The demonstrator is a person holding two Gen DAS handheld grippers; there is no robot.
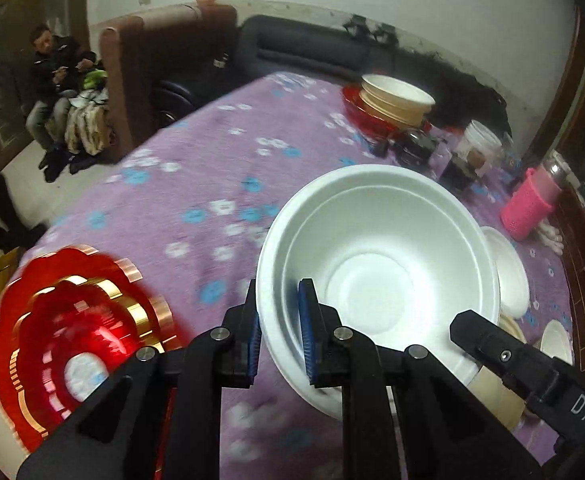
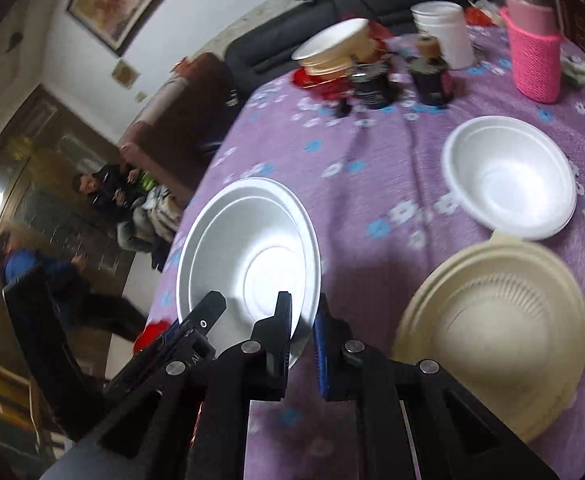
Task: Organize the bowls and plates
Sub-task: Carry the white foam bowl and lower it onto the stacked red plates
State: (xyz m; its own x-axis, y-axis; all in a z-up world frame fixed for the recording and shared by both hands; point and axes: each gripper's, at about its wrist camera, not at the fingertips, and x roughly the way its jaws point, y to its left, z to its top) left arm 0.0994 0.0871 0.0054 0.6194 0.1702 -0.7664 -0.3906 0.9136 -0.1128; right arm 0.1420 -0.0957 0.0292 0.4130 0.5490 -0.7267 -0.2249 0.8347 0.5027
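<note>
A large white foam bowl (image 1: 372, 260) (image 2: 252, 248) hangs tilted above the purple flowered tablecloth (image 1: 196, 184), held from both sides. My left gripper (image 1: 279, 300) is shut on the rim at one side, blue pads inside and outside the wall. My right gripper (image 2: 303, 312) is shut on the opposite rim the same way. Each gripper shows in the other's view: the right one (image 1: 492, 344) at the bowl's near right edge, the left one (image 2: 196, 328) at its near left edge. A red and gold scalloped plate (image 1: 64, 336) lies at the table's near left.
Beige bowls stacked on a red plate (image 1: 396, 100) (image 2: 332, 48) stand at the far side, with dark jars (image 2: 428, 76), a white cup (image 2: 444, 32) and a pink-sleeved bottle (image 2: 532, 52). A small white bowl (image 2: 508, 176) and a beige ribbed bowl (image 2: 492, 328) sit on the right. People are beyond the table's left edge.
</note>
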